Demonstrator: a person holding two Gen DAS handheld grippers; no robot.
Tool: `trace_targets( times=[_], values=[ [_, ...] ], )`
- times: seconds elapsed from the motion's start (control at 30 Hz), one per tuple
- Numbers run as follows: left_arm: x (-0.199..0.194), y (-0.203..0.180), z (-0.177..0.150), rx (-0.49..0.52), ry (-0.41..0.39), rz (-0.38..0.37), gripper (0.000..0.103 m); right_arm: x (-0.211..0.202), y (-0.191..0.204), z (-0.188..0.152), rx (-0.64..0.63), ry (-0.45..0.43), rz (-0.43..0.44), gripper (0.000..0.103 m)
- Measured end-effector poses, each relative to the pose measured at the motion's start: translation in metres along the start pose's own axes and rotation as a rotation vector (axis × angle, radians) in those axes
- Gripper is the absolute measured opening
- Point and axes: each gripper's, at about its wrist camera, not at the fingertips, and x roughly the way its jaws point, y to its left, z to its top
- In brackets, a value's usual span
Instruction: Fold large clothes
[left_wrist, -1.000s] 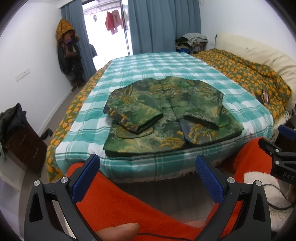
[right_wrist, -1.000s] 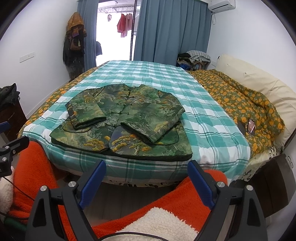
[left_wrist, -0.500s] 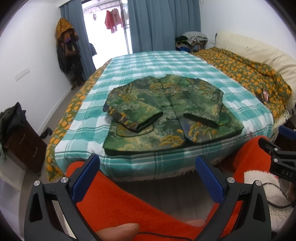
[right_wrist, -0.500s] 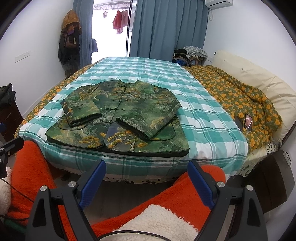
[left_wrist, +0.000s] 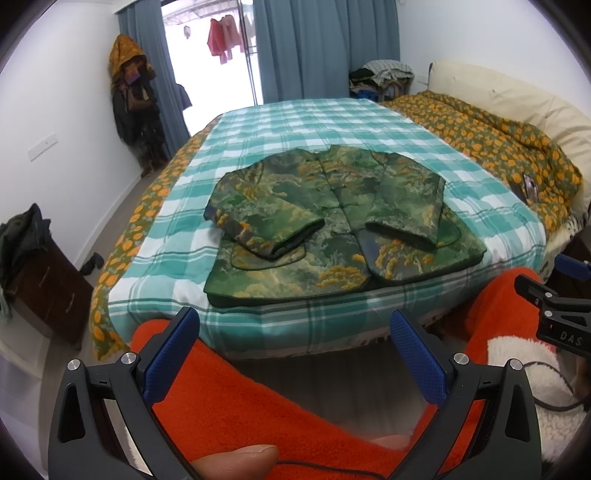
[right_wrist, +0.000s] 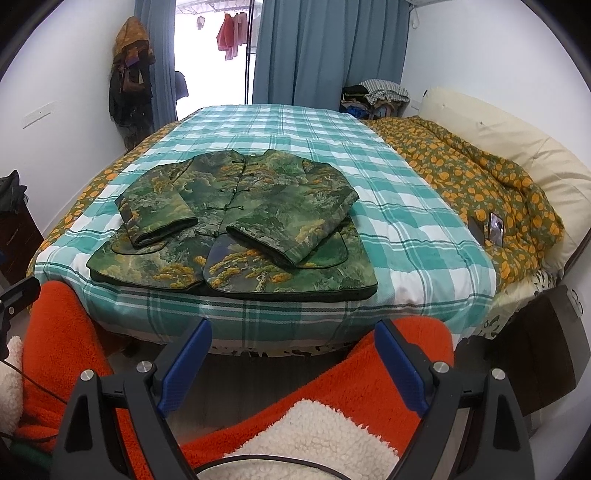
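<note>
A green and gold patterned jacket (left_wrist: 332, 221) lies flat, front up, near the foot of the bed, with both sleeves folded in over its front; it also shows in the right wrist view (right_wrist: 236, 221). My left gripper (left_wrist: 295, 328) is open and empty, held back from the bed's near edge. My right gripper (right_wrist: 293, 332) is open and empty too, also short of the bed edge. Part of the right gripper shows at the right of the left wrist view (left_wrist: 554, 310).
The bed has a teal checked cover (right_wrist: 406, 221) and an orange-flowered quilt (right_wrist: 480, 177) on its right side with a phone (right_wrist: 495, 227) on it. An orange fleece garment (left_wrist: 258, 398) lies below both grippers. A dark cabinet (left_wrist: 44, 288) stands to the left.
Both grippers have risen or drawn slightly nearer, so the jacket sits a little lower and larger in view. The jacket has not moved, and both grippers stay open.
</note>
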Motion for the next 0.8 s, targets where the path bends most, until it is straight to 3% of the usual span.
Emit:
trace_targets(
  times=[0.8],
  values=[
    [0.004, 0.0005, 0.0005, 0.005, 0.013, 0.003, 0.103, 0.0089, -0.0062, -0.0027, 0.036, 0.044, 0.005, 0.092]
  ],
)
